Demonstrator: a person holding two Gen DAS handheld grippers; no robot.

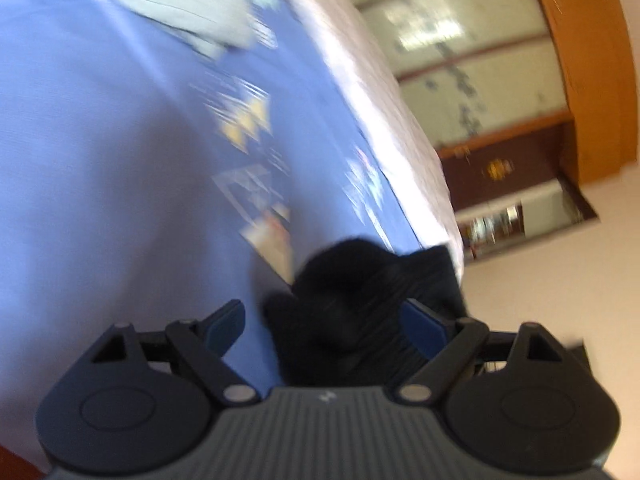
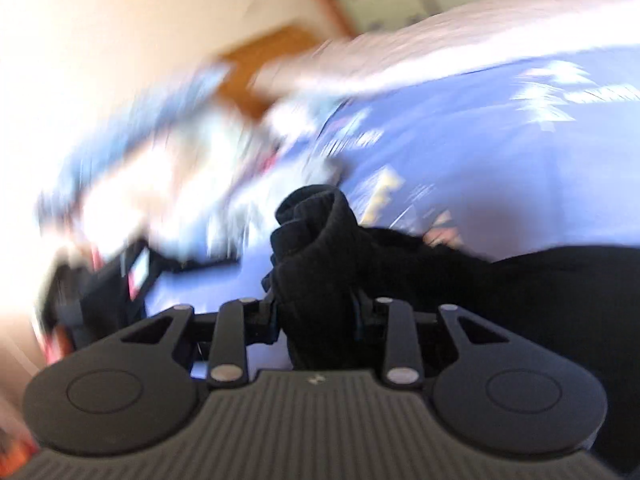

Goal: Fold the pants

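The black pants point(image 1: 360, 304) lie bunched between the fingers of my left gripper point(image 1: 324, 328), over a blue patterned bedspread point(image 1: 100, 160). The left jaws stand wide apart, with the cloth in the gap and against the right finger. In the right wrist view my right gripper point(image 2: 316, 316) is shut on a thick bunch of the black pants point(image 2: 316, 248). The cloth sticks up past the fingers and trails off to the right point(image 2: 540, 300). Both views are blurred by motion.
A pale grey garment point(image 1: 180, 4) lies on the bedspread at the far end. A white mattress edge point(image 1: 380, 92) runs beside it, with a wooden wardrobe point(image 1: 588, 60) and mirrored doors beyond. Blurred clutter point(image 2: 132, 184) and a dark object point(image 2: 104, 292) sit left of the right gripper.
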